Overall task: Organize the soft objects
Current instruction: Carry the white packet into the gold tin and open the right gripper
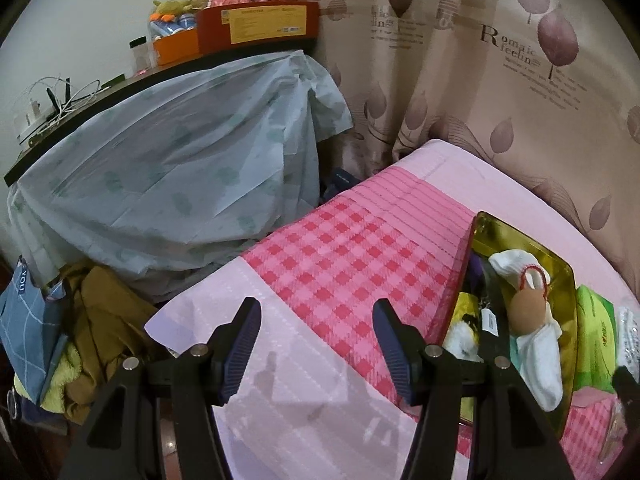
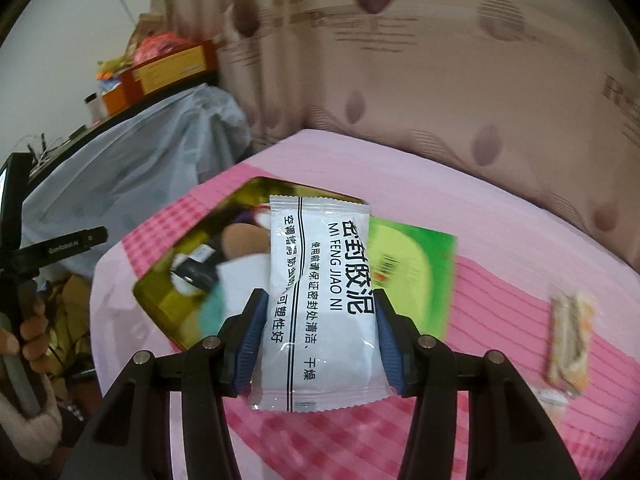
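1. The white packet (image 2: 320, 304) is hanging above the pink bed (image 2: 500, 208), in front of the gold tray (image 2: 160, 300) and green pack (image 2: 412, 272); open bedspread is lying to the right.
2. The right claw (image 2: 320, 340) is pinching the packet's sides, partly closed.
3. The left claw (image 1: 316, 344) is gaping empty over the bed's near edge, beside the tray.

Left gripper (image 1: 316, 344) jaws apart, empty, right gripper (image 2: 318, 338) jaws clamped.
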